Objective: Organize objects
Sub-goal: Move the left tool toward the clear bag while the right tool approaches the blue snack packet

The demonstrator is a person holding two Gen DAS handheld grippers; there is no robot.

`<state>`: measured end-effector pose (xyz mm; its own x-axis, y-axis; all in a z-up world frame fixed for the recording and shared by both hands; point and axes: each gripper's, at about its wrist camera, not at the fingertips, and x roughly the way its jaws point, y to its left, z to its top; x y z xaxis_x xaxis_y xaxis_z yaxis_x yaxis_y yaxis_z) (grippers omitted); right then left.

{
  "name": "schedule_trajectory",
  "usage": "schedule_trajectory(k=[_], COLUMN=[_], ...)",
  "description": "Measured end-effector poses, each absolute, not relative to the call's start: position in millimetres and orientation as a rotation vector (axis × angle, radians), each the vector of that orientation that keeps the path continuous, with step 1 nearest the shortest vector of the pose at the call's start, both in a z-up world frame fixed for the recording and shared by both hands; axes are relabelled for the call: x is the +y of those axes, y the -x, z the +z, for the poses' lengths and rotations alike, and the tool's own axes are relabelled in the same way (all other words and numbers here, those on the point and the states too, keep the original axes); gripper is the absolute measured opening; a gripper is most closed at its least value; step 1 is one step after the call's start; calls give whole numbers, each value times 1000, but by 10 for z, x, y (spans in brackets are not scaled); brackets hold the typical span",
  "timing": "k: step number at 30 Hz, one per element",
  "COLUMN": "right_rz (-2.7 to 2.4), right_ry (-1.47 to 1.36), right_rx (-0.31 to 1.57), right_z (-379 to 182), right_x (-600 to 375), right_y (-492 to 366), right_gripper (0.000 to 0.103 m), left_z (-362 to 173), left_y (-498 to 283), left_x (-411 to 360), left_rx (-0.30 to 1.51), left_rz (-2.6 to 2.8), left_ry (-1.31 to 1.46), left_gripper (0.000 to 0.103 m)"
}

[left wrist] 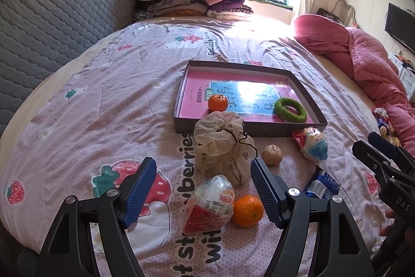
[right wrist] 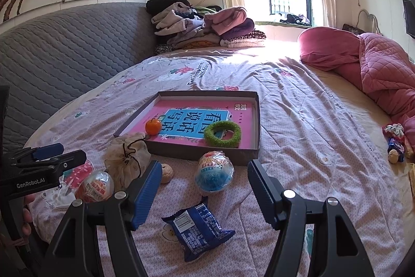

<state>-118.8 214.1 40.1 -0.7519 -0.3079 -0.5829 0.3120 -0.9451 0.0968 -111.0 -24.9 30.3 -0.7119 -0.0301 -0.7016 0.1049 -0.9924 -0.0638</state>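
Bedspread [left wrist: 90,105] as worktop; box lid [left wrist: 308,95] at 12 o'clock collects tangerine [left wrist: 218,102], green ring [left wrist: 290,109]. Left gripper [left wrist: 203,190], right gripper [right wrist: 203,191] spread, empty, likely awaiting next pick.

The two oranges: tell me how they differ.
One orange sits inside the box on the pink book; the other orange lies outside on the bedspread, touching a red wrapped snack. The boxed one shows a dark stem. Both are round, similar in colour.
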Motion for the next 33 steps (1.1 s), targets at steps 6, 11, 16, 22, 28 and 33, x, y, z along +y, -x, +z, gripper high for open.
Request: schedule_trajectory(k=[6, 11, 16, 22, 28, 33], right_rz=[-2661, -2659, -2653, -2647, -2640, -2630], right_ry=[-899, -919, -937, -956, -975, -993], right_rx=[20, 28, 37, 51, 53, 61], right_z=[362, 311, 253, 198, 154, 104], right_x=[2136, 2145, 2149, 2142, 2152, 2133], right_y=[1169, 1159, 1140, 1116, 1100, 1079], right_gripper=[68, 68, 68, 68, 68, 68], left_z=[212, 136, 80, 41, -21, -75], left_y=[1069, 1049, 1034, 1029, 1011, 1010], left_x=[-246, -241, -252, -258, -245, -248], left_rx=[130, 122, 120, 105, 87, 85], left_rz=[-2833, -2827, -2822, -2814, -2812, -2803], left_ry=[-1198, -1229, -1254, -1268, -1290, -1311], left_gripper=[76, 76, 76, 76, 76, 76])
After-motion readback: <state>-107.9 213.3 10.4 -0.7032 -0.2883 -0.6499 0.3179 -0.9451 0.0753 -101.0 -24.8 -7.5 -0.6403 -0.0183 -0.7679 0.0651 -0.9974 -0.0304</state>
